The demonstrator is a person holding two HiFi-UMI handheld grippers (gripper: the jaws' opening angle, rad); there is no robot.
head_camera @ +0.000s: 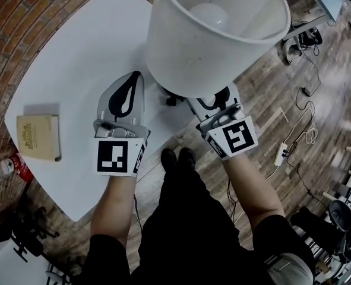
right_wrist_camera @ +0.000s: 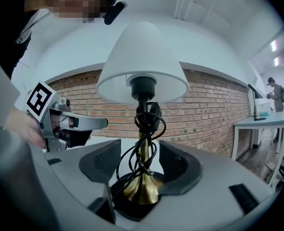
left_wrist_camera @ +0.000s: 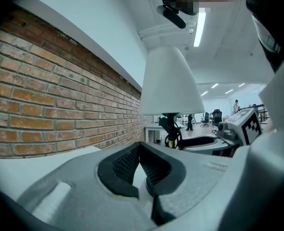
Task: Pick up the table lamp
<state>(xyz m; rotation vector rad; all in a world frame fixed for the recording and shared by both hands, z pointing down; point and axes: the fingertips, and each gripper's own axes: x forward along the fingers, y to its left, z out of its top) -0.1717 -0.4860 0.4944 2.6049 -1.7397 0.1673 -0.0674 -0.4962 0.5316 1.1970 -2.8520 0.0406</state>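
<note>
Pre-grasp on lamp [head_camera: 217, 34], upright at near edge of desk [head_camera: 74, 70], long axis vertical, cord [right_wrist_camera: 149, 121] looped round brass stem. Right gripper [right_wrist_camera: 139, 148] level, jaws spread either side of stem just above the base, pads not touching it; stem dead centre, straight ahead. Left gripper [head_camera: 135, 79] just left of lamp, over desk, jaws pressed together at tips, nothing between; lamp ahead and to its right. Right hand clearly nearer, straddling the stem. Probably needs only a squeeze on stem, then a straight lift; risk of pinching cord loops rather than brass, and of the big shade tipping the lamp. Book [head_camera: 38, 136] well left of lamp, out of the way.
</note>
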